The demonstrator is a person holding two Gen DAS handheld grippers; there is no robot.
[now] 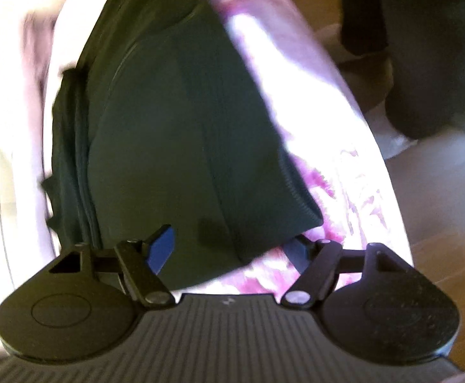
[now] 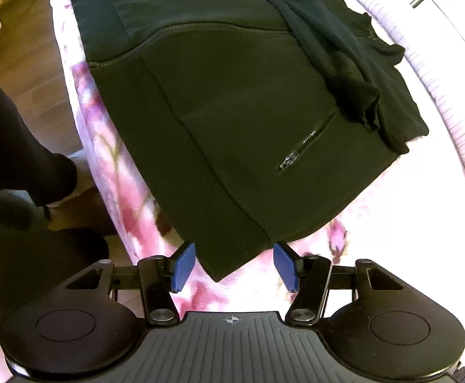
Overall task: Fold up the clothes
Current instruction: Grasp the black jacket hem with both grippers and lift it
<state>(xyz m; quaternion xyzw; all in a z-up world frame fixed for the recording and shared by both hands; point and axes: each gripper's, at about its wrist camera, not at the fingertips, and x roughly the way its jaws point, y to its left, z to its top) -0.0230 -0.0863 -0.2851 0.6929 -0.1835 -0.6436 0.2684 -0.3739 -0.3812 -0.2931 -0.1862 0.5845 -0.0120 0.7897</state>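
My right gripper (image 2: 235,266) hangs with its jaws spread — the ribbed hem corner of the dark green zip jacket (image 2: 232,95) lies between the 2 blue pads (image 2: 184,266), untouched. The jacket lies partly folded on the pink floral bedspread (image 2: 111,166). My left gripper (image 1: 229,252) is spread too, over the jacket's edge — nothing pinched.

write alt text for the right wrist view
A dark green zip-up jacket lies partly folded on a pink floral blanket, its ribbed hem corner between the open blue-padded right gripper. A zipped pocket faces up; wooden floor shows at left.
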